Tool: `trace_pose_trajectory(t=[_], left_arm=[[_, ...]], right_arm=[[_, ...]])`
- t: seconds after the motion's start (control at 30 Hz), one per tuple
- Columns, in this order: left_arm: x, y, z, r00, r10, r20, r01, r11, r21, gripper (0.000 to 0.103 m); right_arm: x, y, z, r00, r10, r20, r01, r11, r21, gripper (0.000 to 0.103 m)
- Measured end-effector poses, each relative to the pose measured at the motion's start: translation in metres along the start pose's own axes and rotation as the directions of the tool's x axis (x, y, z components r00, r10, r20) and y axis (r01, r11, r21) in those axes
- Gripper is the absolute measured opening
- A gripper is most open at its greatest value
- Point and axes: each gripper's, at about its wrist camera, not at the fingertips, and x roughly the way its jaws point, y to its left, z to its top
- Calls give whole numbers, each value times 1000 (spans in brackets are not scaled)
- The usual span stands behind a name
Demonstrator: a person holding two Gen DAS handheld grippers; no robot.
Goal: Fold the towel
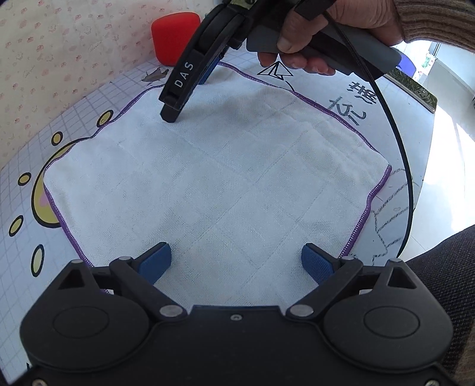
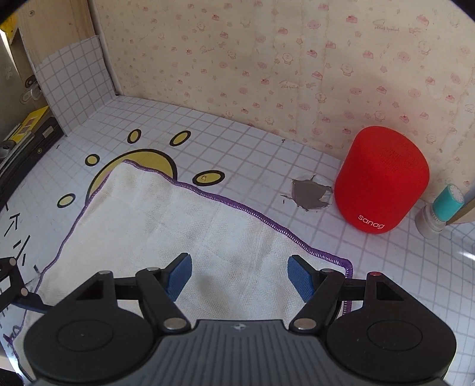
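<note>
Left wrist view: the towel [image 1: 207, 178], white with a purple stitched hem, is shown spread flat on a table [image 1: 26, 148] covered in a grid-printed sheet bearing yellow ovals and black lettering. The left gripper [image 1: 236, 261] is seen at the near edge of the cloth, its two blue-padded fingers [image 1: 156, 261] spread wide apart with only towel between them; nothing is held. At the far side of the towel the right gripper [image 1: 190, 89] is seen from the side, carried by a hand [image 1: 335, 29] in a ribbed sleeve [image 1: 439, 20], its tip lowered close to the cloth near the far hem; a black cable [image 1: 397, 142] runs from it down the right of the scene. From this angle its opening cannot be judged. A red speaker [image 1: 172, 35] stands beyond, against a patterned wall [image 1: 59, 44]. Right wrist view: the right gripper [image 2: 239, 277] is shown with its blue pads [image 2: 299, 279] set well apart above the towel [image 2: 166, 225], close to the corner where the purple hem turns; nothing is grasped. The towel lies flat, one far corner overlapping a yellow printed shape. The red speaker [image 2: 383, 178] stands to the far right, near a torn patch [image 2: 310, 194] in the table covering, with a white and teal container [image 2: 439, 210] just beyond it.
</note>
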Motion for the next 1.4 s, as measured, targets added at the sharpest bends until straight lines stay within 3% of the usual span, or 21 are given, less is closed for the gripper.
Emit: trace_pose_trajectory(t=[0.1, 0.63, 0.73, 0.87, 1.0, 1.4], left_arm=[[2, 3, -2, 1000, 3, -2, -3, 1000, -7, 102], [5, 19, 1, 1000, 0, -8, 0, 1000, 0, 102], [2, 14, 2, 1000, 11, -10, -11, 1000, -3, 102], [-3, 9, 0, 1000, 2, 16, -1, 1000, -18, 102], [-3, 5, -1, 1000, 7, 11, -6, 1000, -9, 102], [0, 0, -7, 1000, -17, 6, 17, 999, -32, 102]], right_arm=[[3, -8, 0, 1000, -6, 10, 5, 1000, 29, 74], [7, -31, 6, 998, -65, 2, 65, 994, 90, 77], [-9, -23, 8, 997, -60, 49, 56, 996, 68, 77], [-25, 0, 12, 994, 85, 69, -86, 996, 6, 77], [-14, 30, 19, 982, 183, 40, -180, 982, -62, 77], [18, 93, 54, 955, 297, 4, -291, 936, -198, 77]])
